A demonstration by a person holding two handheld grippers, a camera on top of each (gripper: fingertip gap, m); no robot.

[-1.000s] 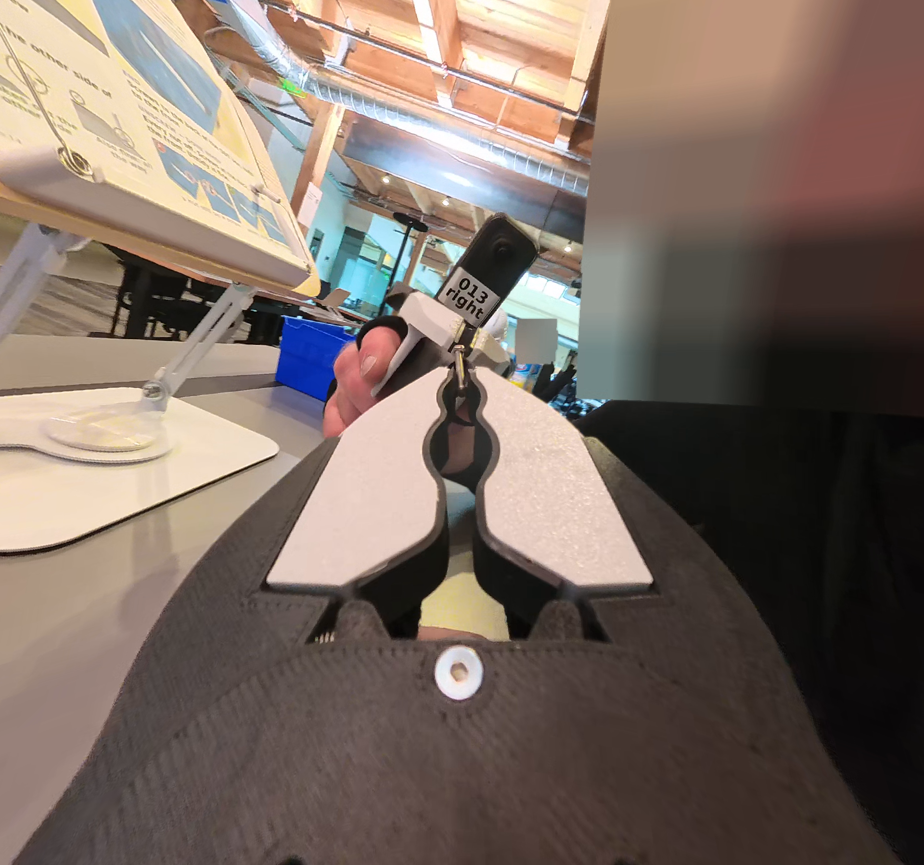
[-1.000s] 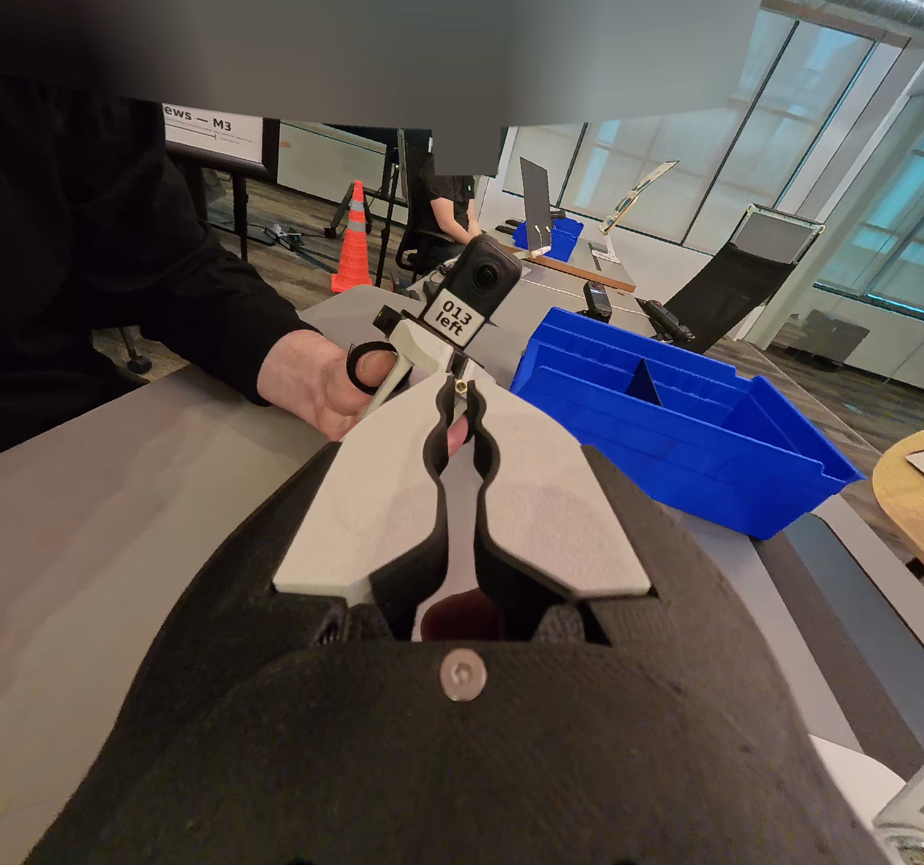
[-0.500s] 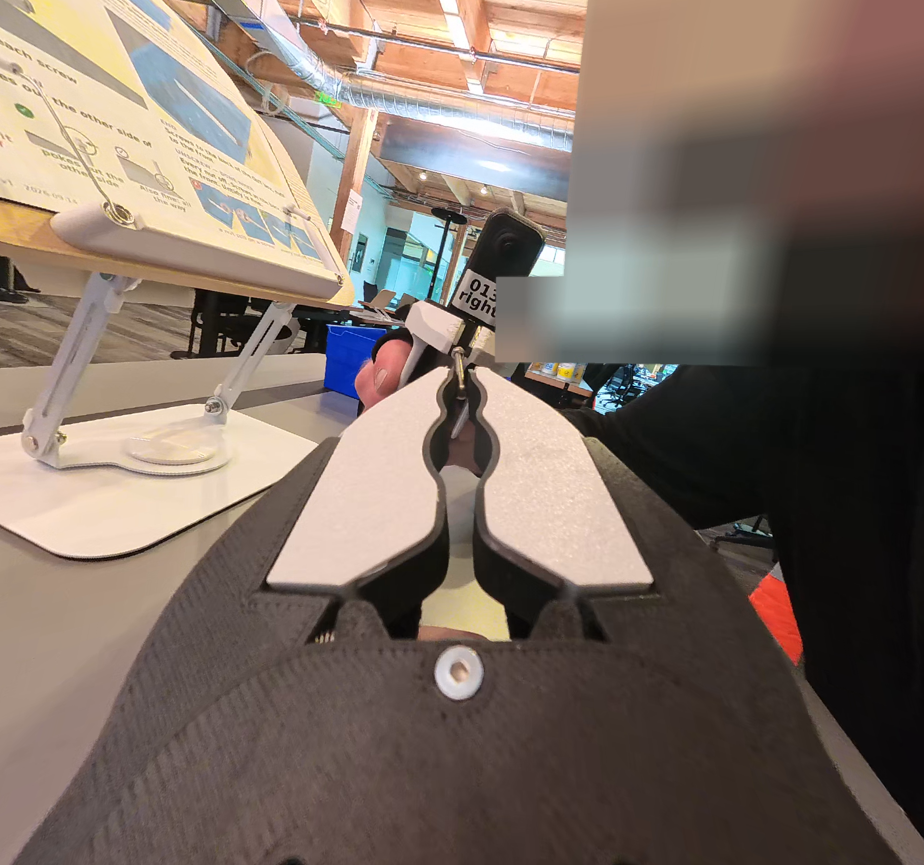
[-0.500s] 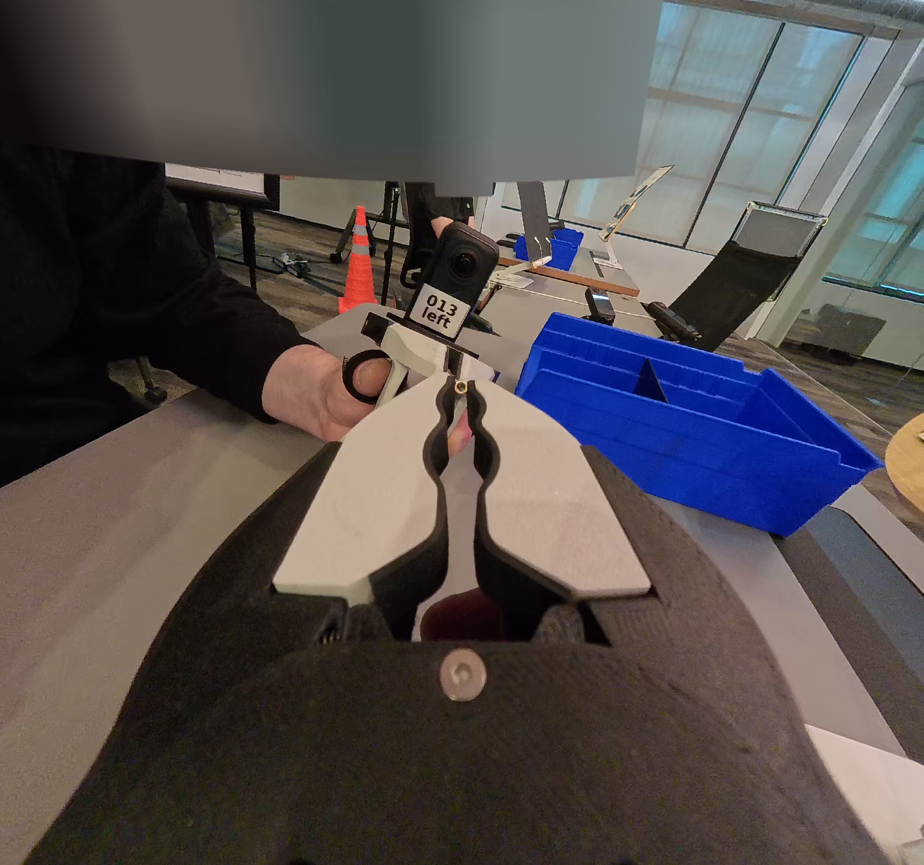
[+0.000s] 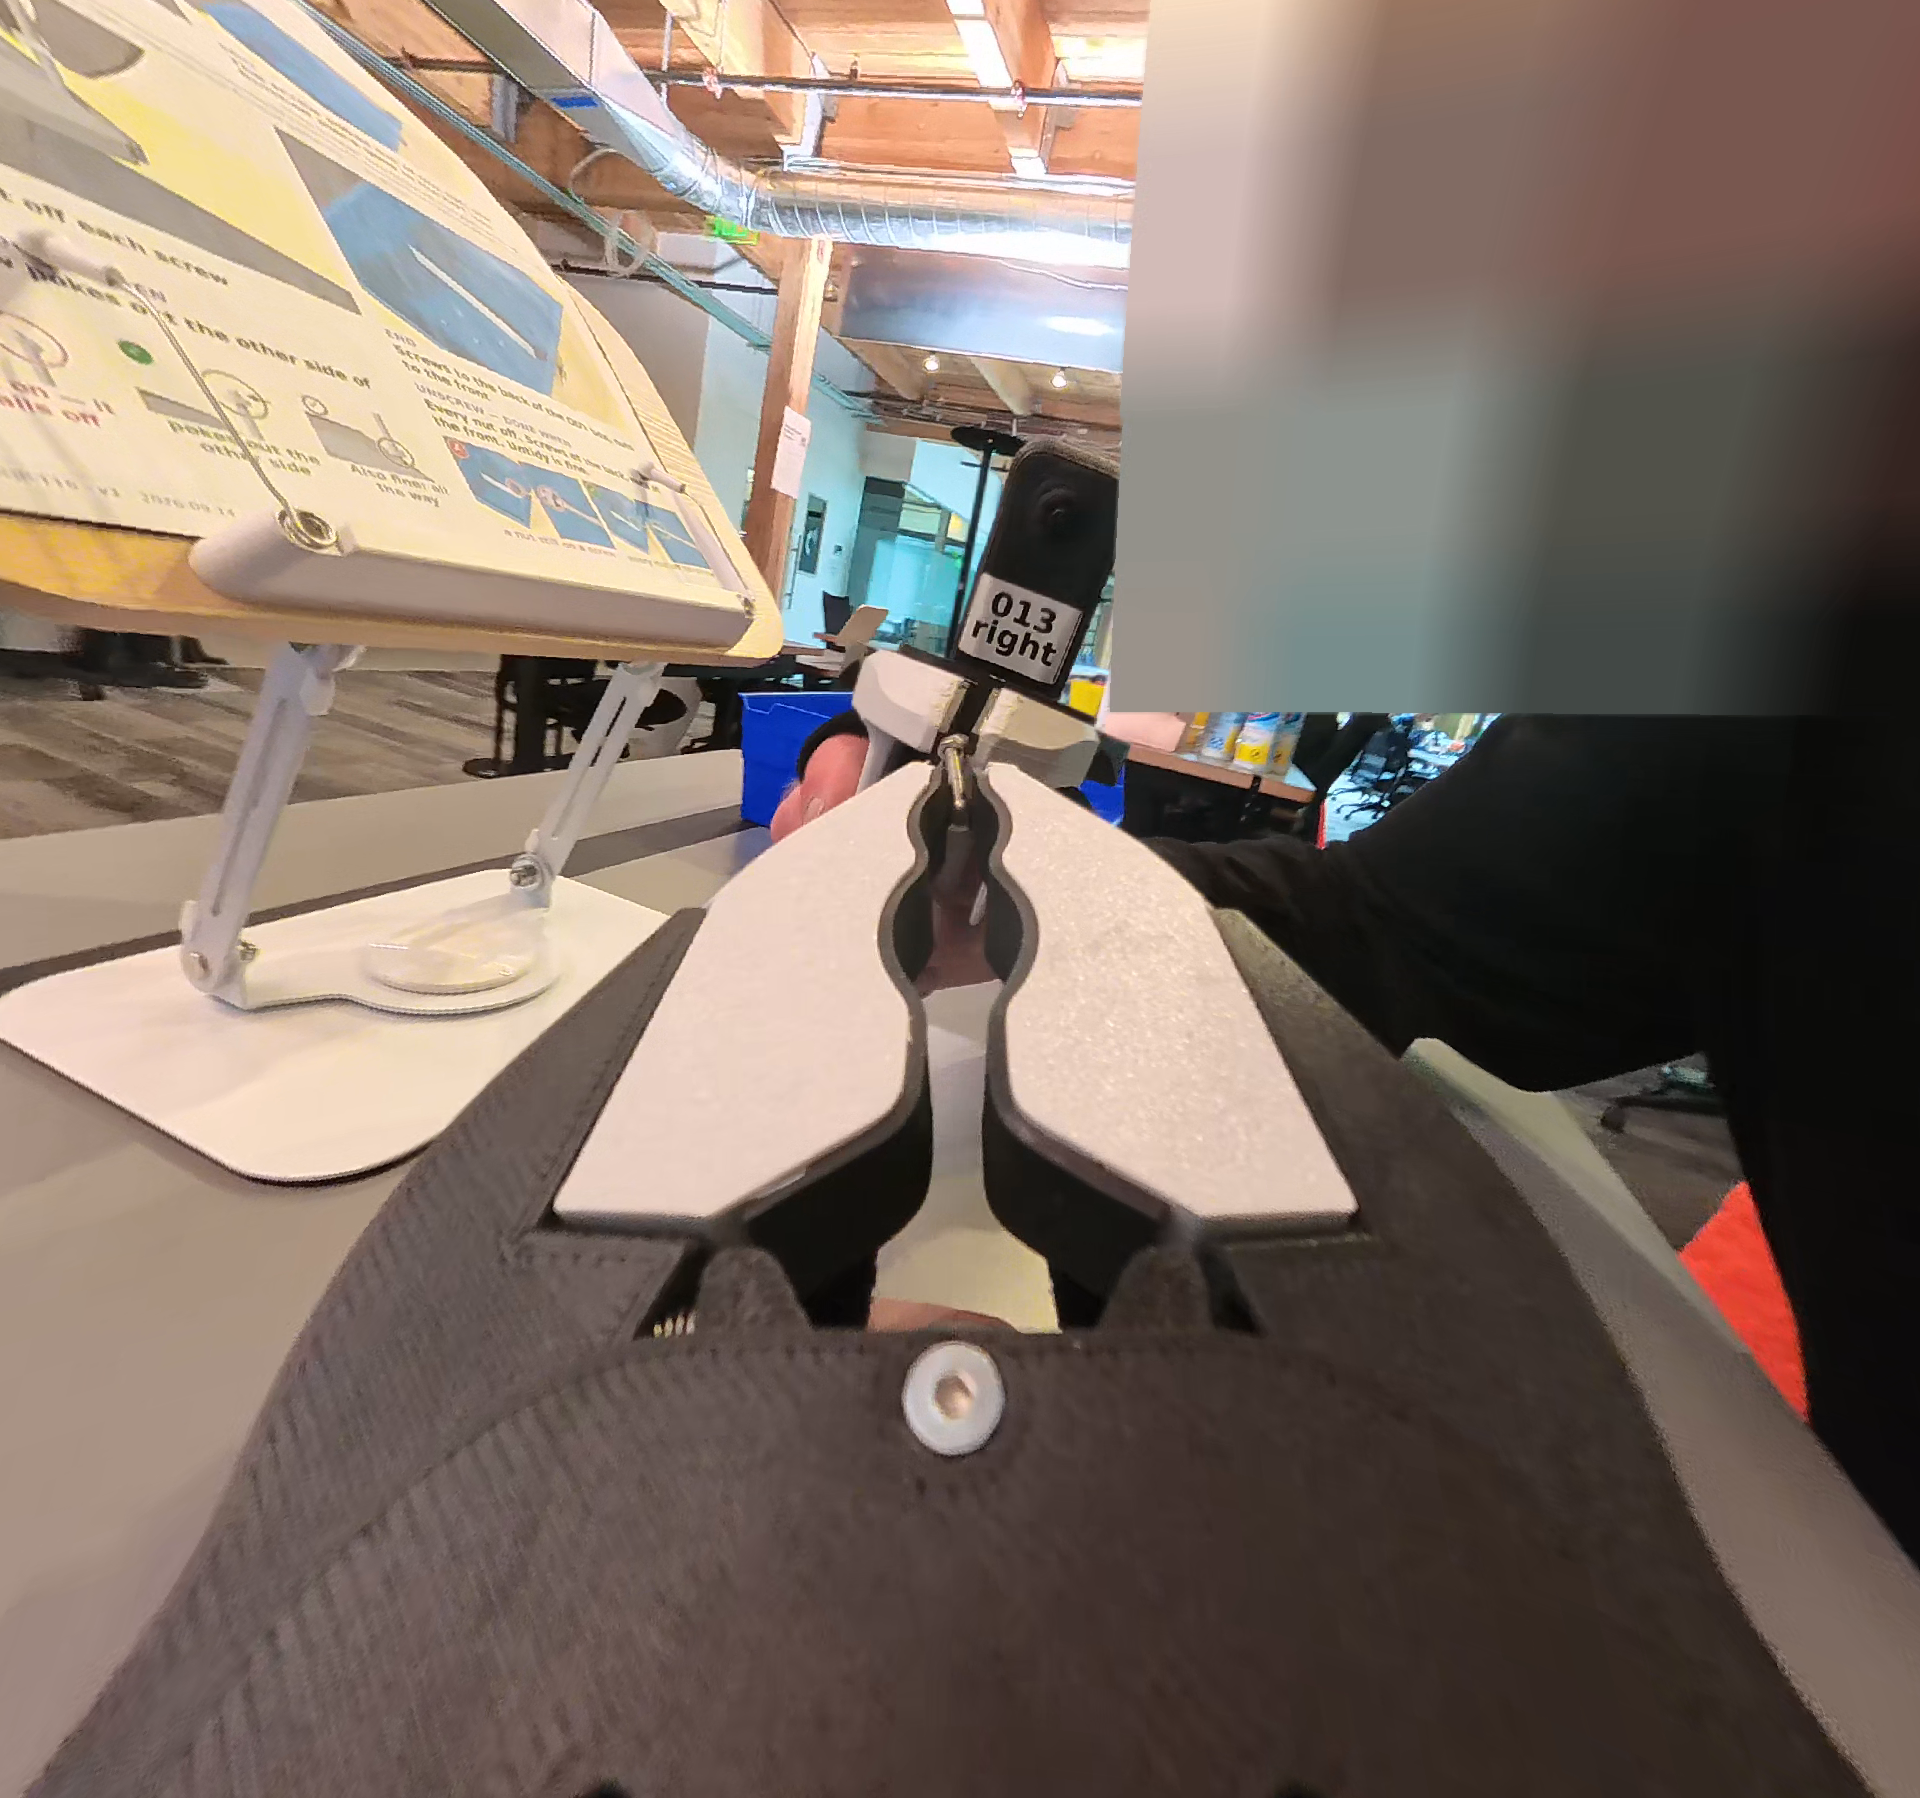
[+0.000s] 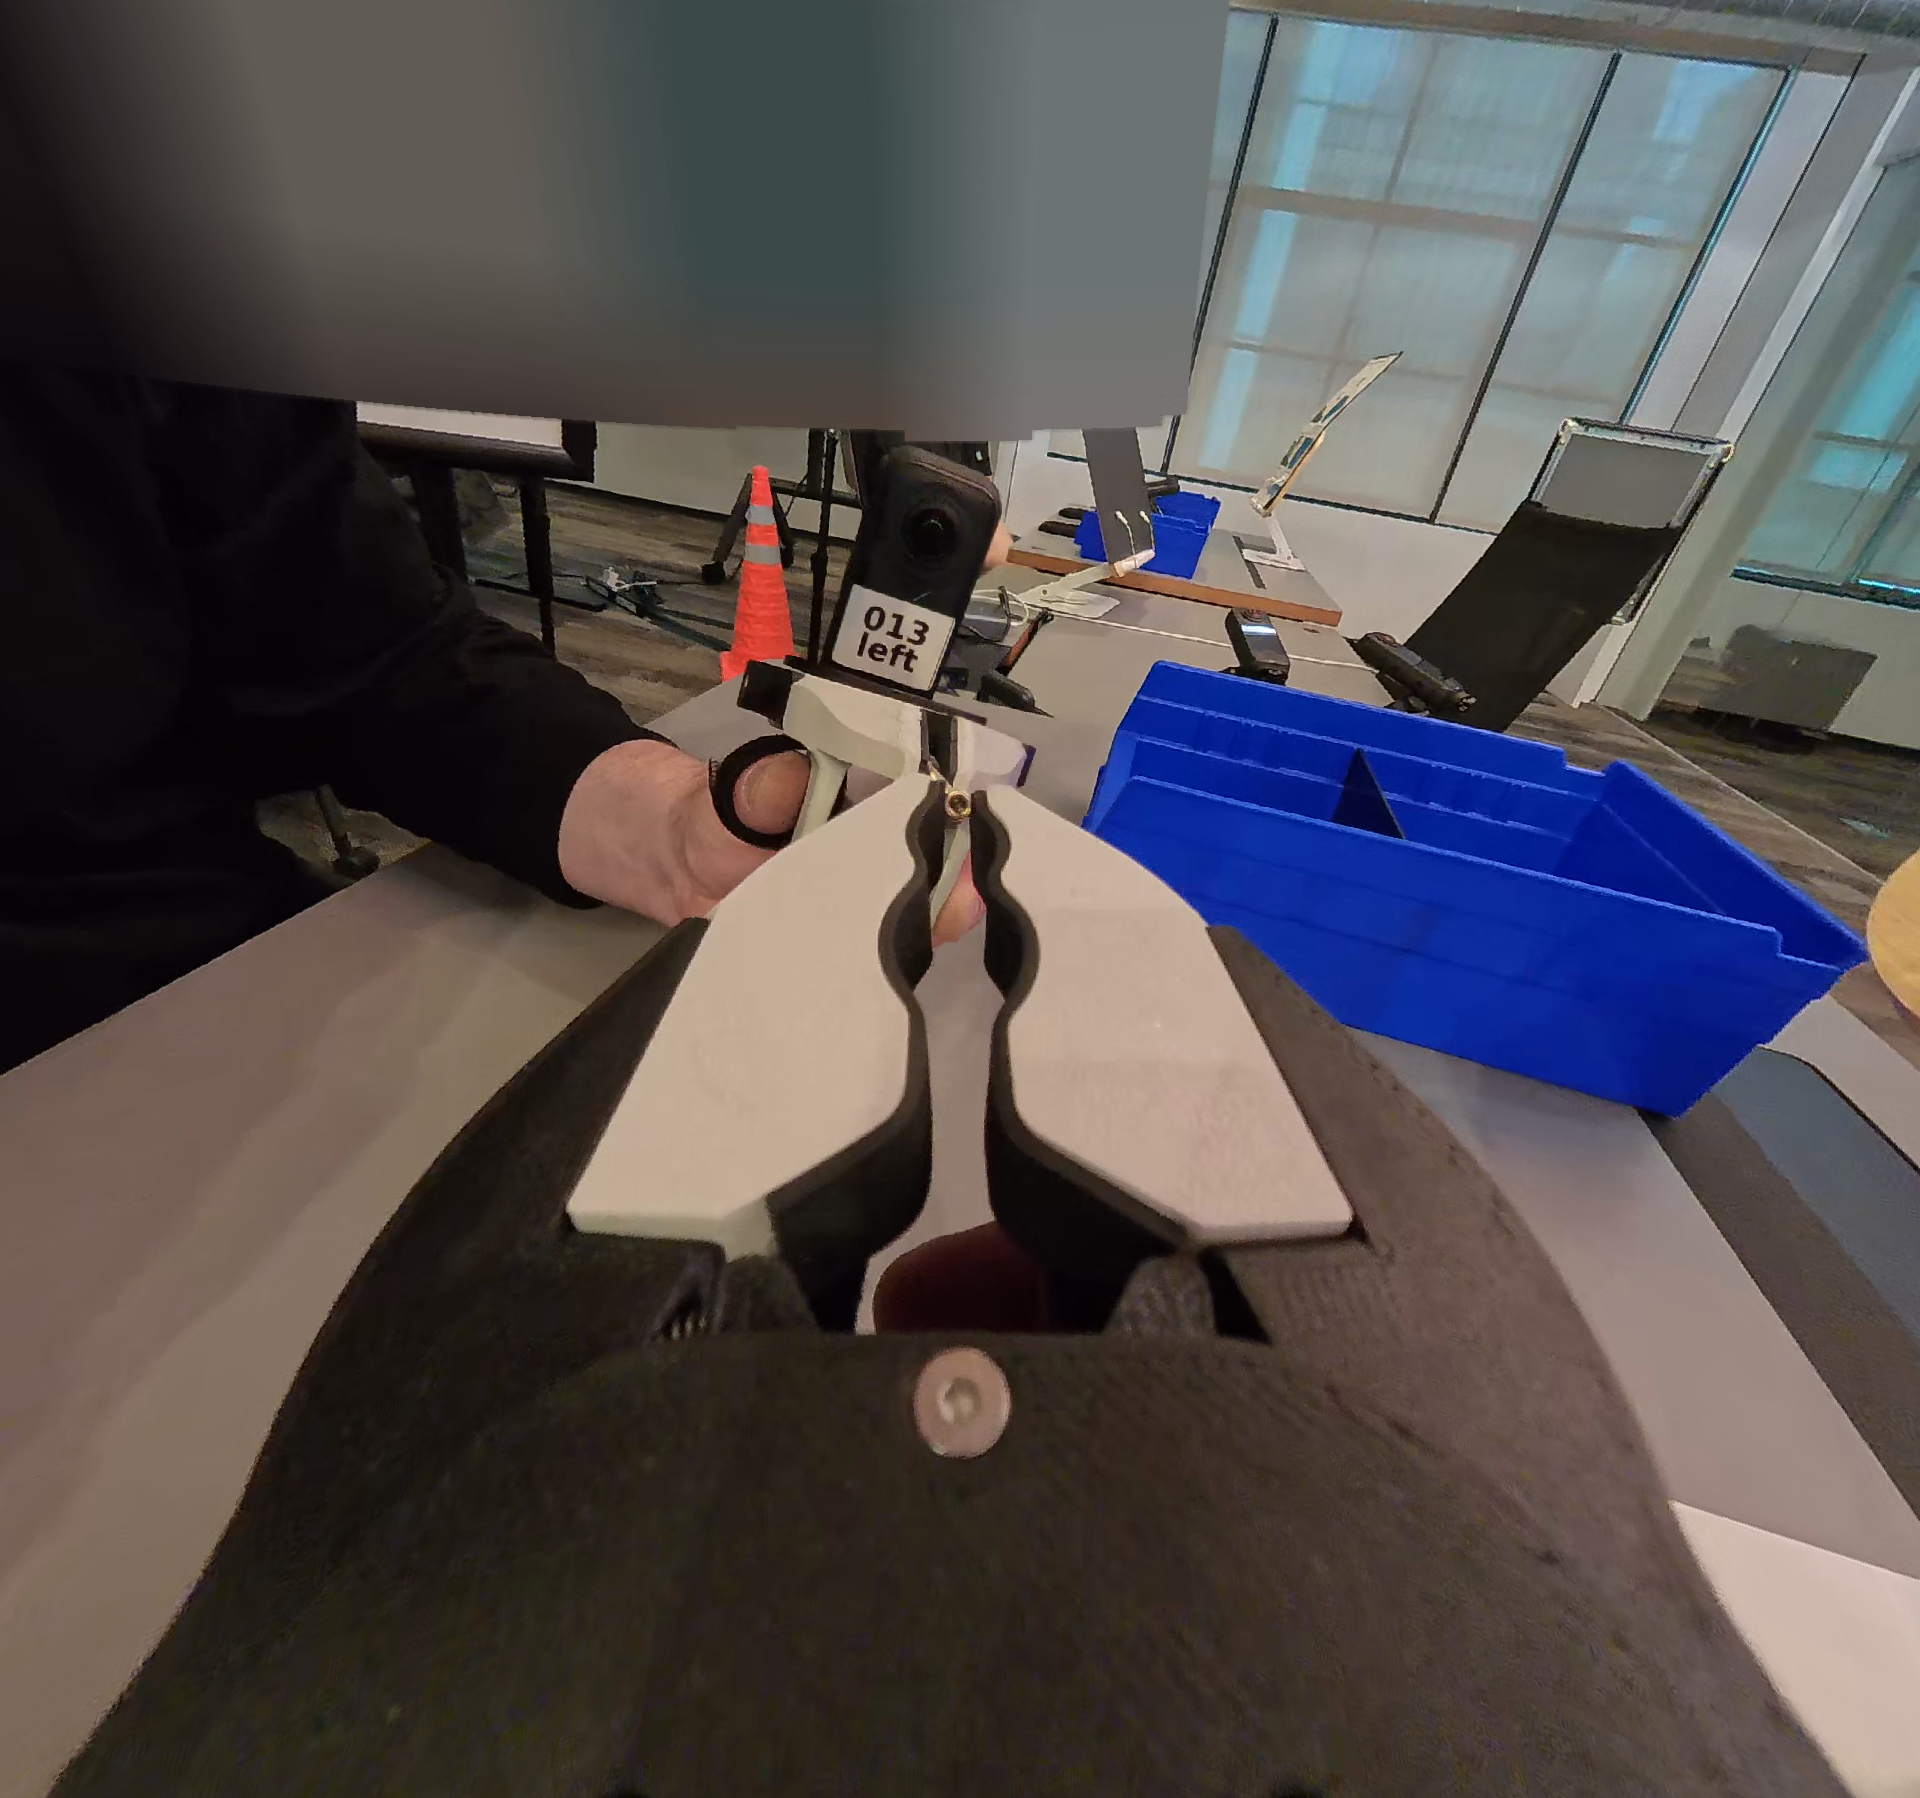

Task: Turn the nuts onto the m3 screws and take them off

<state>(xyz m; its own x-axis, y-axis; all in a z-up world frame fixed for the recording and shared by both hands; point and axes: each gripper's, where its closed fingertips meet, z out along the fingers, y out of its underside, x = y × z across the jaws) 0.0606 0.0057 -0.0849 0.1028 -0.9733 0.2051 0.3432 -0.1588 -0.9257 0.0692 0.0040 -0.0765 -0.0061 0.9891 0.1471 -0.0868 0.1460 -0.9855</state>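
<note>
My two grippers face each other tip to tip above the grey table. In the left wrist view my left gripper (image 5: 954, 798) is shut on a thin silver screw (image 5: 951, 780) that points at the right gripper (image 5: 977, 722) beyond it. In the right wrist view my right gripper (image 6: 954, 805) is shut on a small brass nut (image 6: 954, 801) at its tips. The nut sits at the end of the screw held by the left gripper (image 6: 928, 742). A hand holds each gripper. Whether the nut's thread is engaged is too small to tell.
A blue divided bin (image 6: 1455, 917) stands on the table to the right in the right wrist view. An instruction sheet on a white stand (image 5: 312, 1010) is at the left in the left wrist view. A black sleeve (image 6: 312, 709) and an orange cone (image 6: 762, 574) lie beyond.
Both grippers stay shut and tip to tip. The views have swung: the stand has slid right in the left view, and the other gripper's tilt has changed in both views.
</note>
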